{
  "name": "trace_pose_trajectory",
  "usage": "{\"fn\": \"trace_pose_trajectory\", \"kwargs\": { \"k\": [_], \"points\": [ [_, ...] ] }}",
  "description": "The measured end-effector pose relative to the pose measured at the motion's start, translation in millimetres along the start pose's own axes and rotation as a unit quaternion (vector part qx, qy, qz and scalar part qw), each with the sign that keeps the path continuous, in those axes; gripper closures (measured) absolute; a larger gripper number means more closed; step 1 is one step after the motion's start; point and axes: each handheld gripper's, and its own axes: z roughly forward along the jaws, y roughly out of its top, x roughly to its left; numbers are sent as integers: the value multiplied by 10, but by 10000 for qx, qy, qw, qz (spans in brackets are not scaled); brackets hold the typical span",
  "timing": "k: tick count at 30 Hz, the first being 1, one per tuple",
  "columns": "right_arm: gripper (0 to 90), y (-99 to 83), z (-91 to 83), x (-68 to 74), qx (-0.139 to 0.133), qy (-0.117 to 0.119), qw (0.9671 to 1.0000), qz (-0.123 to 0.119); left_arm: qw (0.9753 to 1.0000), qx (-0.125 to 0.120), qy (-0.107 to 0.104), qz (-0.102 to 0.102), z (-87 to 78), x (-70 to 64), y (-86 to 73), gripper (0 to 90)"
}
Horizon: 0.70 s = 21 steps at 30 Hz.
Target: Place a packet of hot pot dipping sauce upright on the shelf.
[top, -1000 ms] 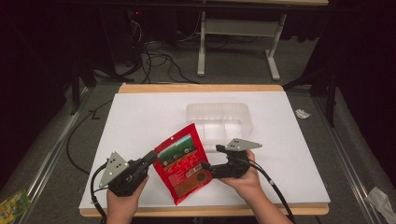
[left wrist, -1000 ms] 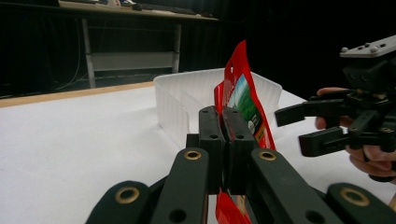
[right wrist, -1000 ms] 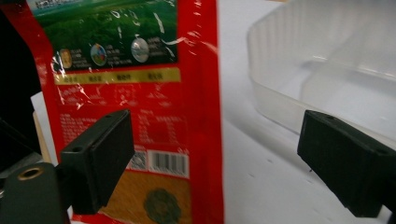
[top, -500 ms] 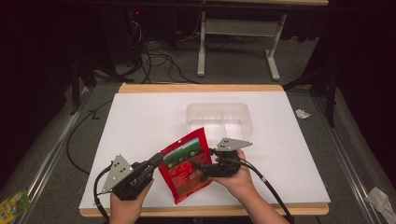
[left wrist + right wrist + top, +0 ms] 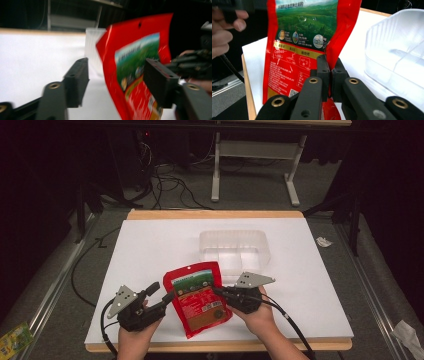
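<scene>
Red pouch (image 5: 199,299): held up over near edge of white table (image 5: 150,250), just short of clear plastic tub (image 5: 235,249). Right gripper (image 5: 329,65) pinched tight on pouch's side edge; left gripper (image 5: 113,77) w/ jaws wide, straddling other edge, no hold yet. Status, by my read: picked up, not binned; left = carry fwd, drop in tub. Tub looks empty, path open. Surroundings: floor cables, desk frame beyond, paper scrap (image 5: 323,241) off right edge, green packet (image 5: 14,339) on floor at left.
</scene>
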Motion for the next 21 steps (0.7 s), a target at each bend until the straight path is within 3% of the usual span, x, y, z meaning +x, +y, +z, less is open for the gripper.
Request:
{"fn": "trace_pose_trajectory", "kwargs": {
  "k": [2, 5, 9, 10, 11, 12, 13, 14, 15, 18, 21],
  "points": [
    [893, -2, -5, -1, 6, 3, 10000, 3, 9994, 263, -114, -193, 52, 23, -78, 337],
    [893, -9, -11, 0, 7, -20, 10000, -16, 9963, 640, -344, -467, 187, 49, -187, 350],
    [893, -13, -12, 4, -2, -30, 10000, -15, 9906, 1091, -606, -563, 361, 42, -278, 444],
    [893, -15, -14, 4, -16, -27, 10000, -11, 9903, 1102, -613, -575, 379, 39, -286, 547],
    [893, -15, -14, 4, -16, -27, 10000, -11, 9904, 1099, -622, -571, 386, 38, -287, 547],
    [893, -15, -16, 4, -20, -22, 10000, -11, 9908, 1057, -638, -547, 384, 37, -285, 636],
    [894, -17, -21, 8, -28, -24, 10000, 3, 9910, 1024, -669, -546, 376, 39, -275, 780],
    [894, -17, -21, 8, -28, -24, 10000, 3, 9913, 975, -693, -553, 368, 39, -262, 780],
    [894, -19, -33, 7, -66, 10, 10000, 11, 9920, 927, -686, -521, 354, 31, -247, 867],
    [895, -7, -75, 30, -178, 36, 9998, 71, 9953, 753, -574, -224, 327, -33, -179, 895],
    [895, 13, -120, 38, -284, 37, 9996, 76, 9968, 593, -539, -68, 331, -80, -119, 897]
  ]
}}
